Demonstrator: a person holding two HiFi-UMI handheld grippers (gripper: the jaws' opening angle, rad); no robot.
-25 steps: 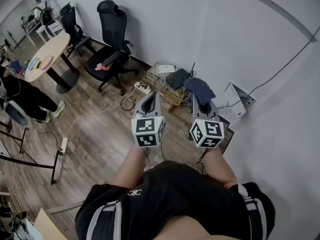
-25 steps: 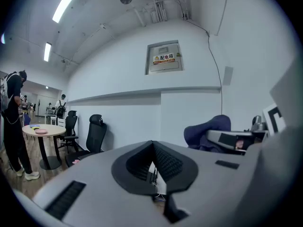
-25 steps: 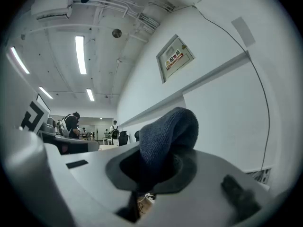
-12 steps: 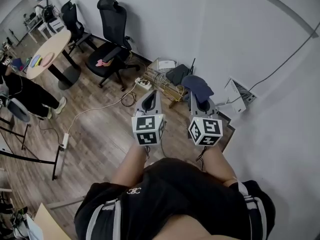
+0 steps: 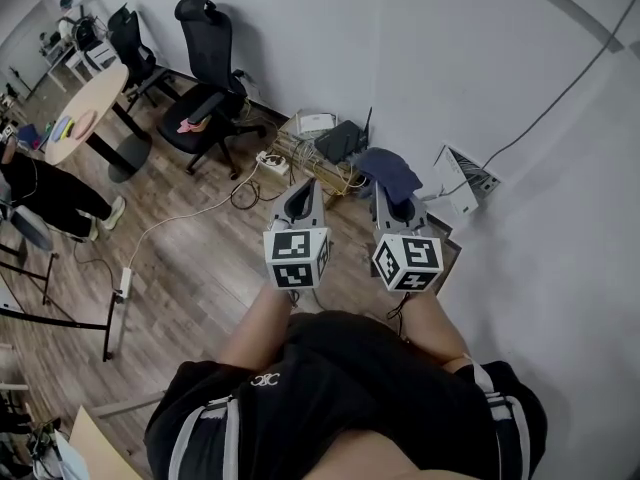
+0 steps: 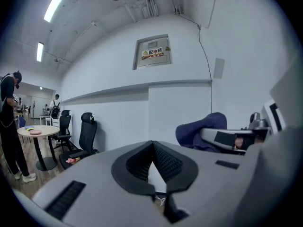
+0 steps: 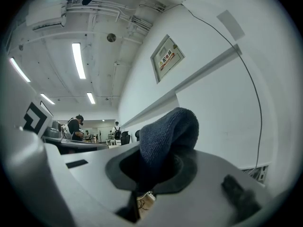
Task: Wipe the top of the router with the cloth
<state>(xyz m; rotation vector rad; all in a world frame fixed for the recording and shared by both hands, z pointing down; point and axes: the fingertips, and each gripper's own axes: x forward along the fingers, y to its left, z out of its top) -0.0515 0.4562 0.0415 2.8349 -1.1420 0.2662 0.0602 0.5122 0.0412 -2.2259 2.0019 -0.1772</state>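
In the head view the router (image 5: 338, 143), a dark flat box with an upright antenna, sits on a wire rack (image 5: 312, 165) on the floor by the wall. It lies beyond both grippers, and neither touches it. My right gripper (image 5: 392, 194) is shut on a dark blue cloth (image 5: 390, 173) that bulges above its jaws; the right gripper view shows the cloth (image 7: 168, 131) pinched there. My left gripper (image 5: 300, 192) is held beside it, jaws shut and empty. The left gripper view (image 6: 152, 148) shows the cloth (image 6: 201, 129) at the right.
A white device (image 5: 316, 122) sits on the rack beside the router. A power strip (image 5: 266, 160) and cables lie on the wood floor. A white panel (image 5: 462, 181) leans on the wall at the right. Office chairs (image 5: 205, 88), a round table (image 5: 85, 118) and a person (image 5: 40, 188) are at the left.
The rack and router have slid up and left in the head view. Both grippers keep their pose, the right one still holding the cloth.
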